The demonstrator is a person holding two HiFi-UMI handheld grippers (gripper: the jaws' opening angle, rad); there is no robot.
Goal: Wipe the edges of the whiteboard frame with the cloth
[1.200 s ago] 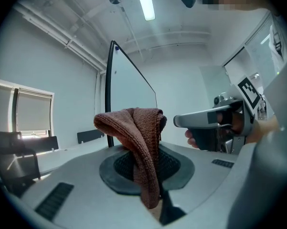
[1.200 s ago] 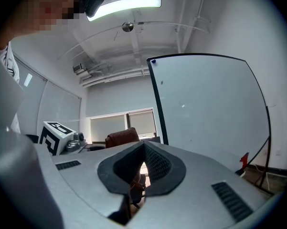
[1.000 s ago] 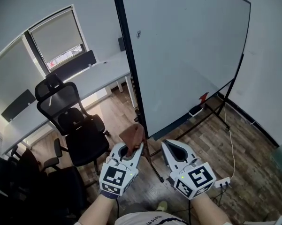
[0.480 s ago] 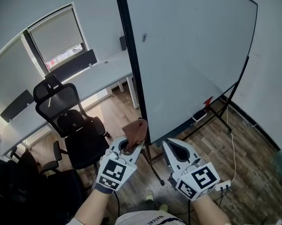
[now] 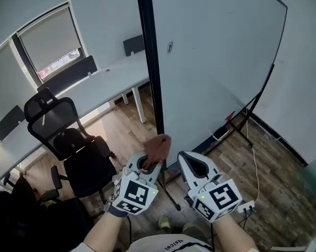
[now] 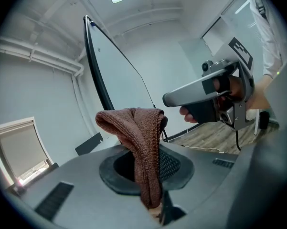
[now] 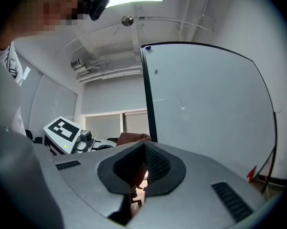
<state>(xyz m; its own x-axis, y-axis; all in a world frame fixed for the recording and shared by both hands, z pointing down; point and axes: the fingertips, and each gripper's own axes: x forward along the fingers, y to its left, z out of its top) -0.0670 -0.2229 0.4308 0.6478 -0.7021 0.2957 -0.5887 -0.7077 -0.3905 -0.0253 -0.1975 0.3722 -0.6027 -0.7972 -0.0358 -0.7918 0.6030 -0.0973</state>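
Brown knitted cloth (image 5: pixel 159 146) pinched between left gripper (image 5: pixel 151 163) jaws, bunched just beside lower part of black vertical whiteboard frame edge (image 5: pixel 149 62); right gripper (image 5: pixel 184 157) jaws pressed together, holding nothing.

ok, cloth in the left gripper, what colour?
Reddish-brown knitted cloth; clearest in the left gripper view.
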